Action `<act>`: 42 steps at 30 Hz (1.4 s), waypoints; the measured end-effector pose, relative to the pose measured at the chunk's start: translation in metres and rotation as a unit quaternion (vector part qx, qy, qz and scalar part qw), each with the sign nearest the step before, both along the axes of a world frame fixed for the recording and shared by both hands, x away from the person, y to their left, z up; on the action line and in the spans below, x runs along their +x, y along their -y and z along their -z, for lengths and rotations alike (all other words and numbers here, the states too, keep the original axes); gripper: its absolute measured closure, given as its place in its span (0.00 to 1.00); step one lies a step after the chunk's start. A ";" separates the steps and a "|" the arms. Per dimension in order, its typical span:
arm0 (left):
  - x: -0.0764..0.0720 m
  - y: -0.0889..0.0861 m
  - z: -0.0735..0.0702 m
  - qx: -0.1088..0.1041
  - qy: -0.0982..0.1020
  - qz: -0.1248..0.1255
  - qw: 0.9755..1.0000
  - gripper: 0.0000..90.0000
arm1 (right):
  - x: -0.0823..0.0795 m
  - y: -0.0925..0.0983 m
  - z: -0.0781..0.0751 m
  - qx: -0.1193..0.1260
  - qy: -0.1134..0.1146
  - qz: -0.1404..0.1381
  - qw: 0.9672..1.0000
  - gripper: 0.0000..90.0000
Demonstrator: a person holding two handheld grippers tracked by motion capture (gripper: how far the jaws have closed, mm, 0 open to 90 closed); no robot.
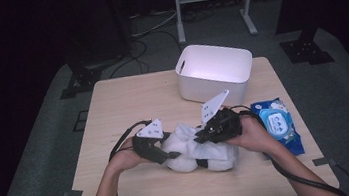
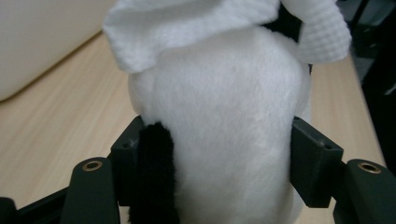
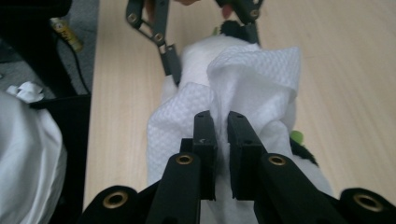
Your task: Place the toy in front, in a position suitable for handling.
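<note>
1. Nearest the person's edge of the pale wooden counter, two forearms come in and meet at a white plush toy lying on the wood. I take this toy as my landmark.
2. The left tool sits at the toy's left end. In the left gripper view its jaws stand on either side of the toy's white body, pressing into the fur, with a black plush part tucked against one jaw. No earlier moment is there to compare it with; the jaws are partly closed around the toy.
3. The right tool is above the toy's right side. In the right gripper view its jaws are nearly together, pinching a white textured wipe that drapes over the toy.
4. In that same view the left tool shows at the far end of the toy, its jaws on each side of it.
5. Just right of the toy, beside the person's right hand, lies a blue pack of wipes with a white flap lid.
6. Beyond the toy, toward the far edge of the counter, stands a white rectangular bin, open at the top.
7. Past the counter the floor is grey carpet, with black cables trailing over it.
8. Farthest from the toy, the white legs of a stand rise out of a dark room, and black stand feet rest at both sides.
</note>
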State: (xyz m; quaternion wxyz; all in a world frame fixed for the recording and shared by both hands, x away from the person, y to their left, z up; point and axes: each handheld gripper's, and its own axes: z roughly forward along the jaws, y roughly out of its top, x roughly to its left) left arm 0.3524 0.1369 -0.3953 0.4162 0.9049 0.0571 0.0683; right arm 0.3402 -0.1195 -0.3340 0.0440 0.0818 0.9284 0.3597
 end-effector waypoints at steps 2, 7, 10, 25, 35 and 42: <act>-0.003 -0.001 0.002 0.001 0.007 -0.005 1.000 0.36 | 0.004 -0.001 -0.003 0.003 0.007 0.009 1.000 0.91; -0.010 -0.003 0.006 -0.005 0.014 -0.006 1.000 0.35 | 0.009 0.002 0.000 -0.012 0.009 0.019 1.000 0.92; -0.012 -0.004 0.007 -0.008 0.012 -0.007 1.000 0.34 | 0.008 0.010 -0.001 -0.014 0.003 0.025 1.000 0.92; -0.013 -0.012 0.010 -0.043 -0.040 -0.015 0.998 0.24 | -0.001 0.055 -0.001 -0.014 -0.011 0.064 0.998 0.92; -0.008 -0.018 0.012 -0.057 -0.082 -0.020 0.995 0.14 | -0.006 0.058 0.000 -0.021 -0.020 0.059 0.998 0.92; -0.008 -0.018 0.016 -0.060 -0.085 -0.014 0.994 0.28 | -0.008 0.055 -0.004 -0.018 -0.021 0.056 0.998 0.92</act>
